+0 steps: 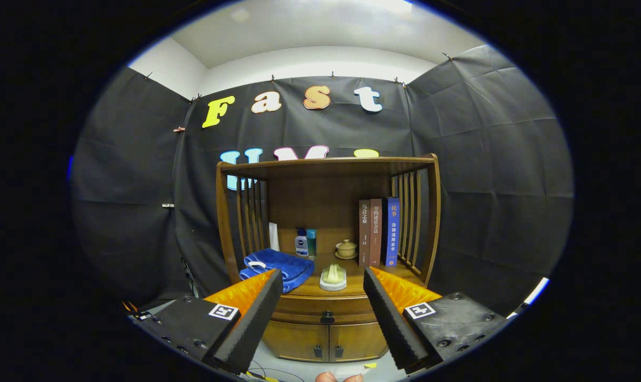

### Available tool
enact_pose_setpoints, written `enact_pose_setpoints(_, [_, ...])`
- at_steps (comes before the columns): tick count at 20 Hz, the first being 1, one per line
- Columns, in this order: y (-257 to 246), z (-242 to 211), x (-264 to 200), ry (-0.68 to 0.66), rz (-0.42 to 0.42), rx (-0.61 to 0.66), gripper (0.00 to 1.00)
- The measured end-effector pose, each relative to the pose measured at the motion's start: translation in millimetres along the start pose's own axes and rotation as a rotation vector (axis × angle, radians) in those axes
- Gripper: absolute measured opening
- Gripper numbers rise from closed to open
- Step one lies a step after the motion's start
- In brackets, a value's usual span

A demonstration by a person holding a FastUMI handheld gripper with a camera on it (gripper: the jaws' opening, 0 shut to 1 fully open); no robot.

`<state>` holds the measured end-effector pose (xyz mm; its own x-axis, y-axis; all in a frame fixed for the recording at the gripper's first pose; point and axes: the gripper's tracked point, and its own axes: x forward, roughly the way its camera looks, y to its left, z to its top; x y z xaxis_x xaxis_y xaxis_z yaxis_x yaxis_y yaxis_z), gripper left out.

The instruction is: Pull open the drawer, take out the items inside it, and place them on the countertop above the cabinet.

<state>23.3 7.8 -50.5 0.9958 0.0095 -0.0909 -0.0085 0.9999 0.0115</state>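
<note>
Right now you hold the gripper (320,284) back from the cabinet (326,318), jaws spread wide with nothing between them, framing the drawer (323,306) and its dark knob (327,318). That drawer sits shut. On the countertop (352,278) already rest a blue towel (278,265) and a small pale figure (333,276).

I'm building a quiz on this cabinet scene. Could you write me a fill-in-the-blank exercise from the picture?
1. The drawer under the countertop is ____.
2. The gripper has its fingers ____, holding nothing.
3. The folded towel on the countertop is ____ in colour.
4. The number of books standing upright beside the slatted side is ____.

Missing words: closed; open; blue; three
</note>
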Motion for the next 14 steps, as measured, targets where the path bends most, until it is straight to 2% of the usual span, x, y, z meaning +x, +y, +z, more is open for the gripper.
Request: enact_pose_setpoints(14, [5.1,-5.5,-0.3,0.008,0.009,-0.014,0.98])
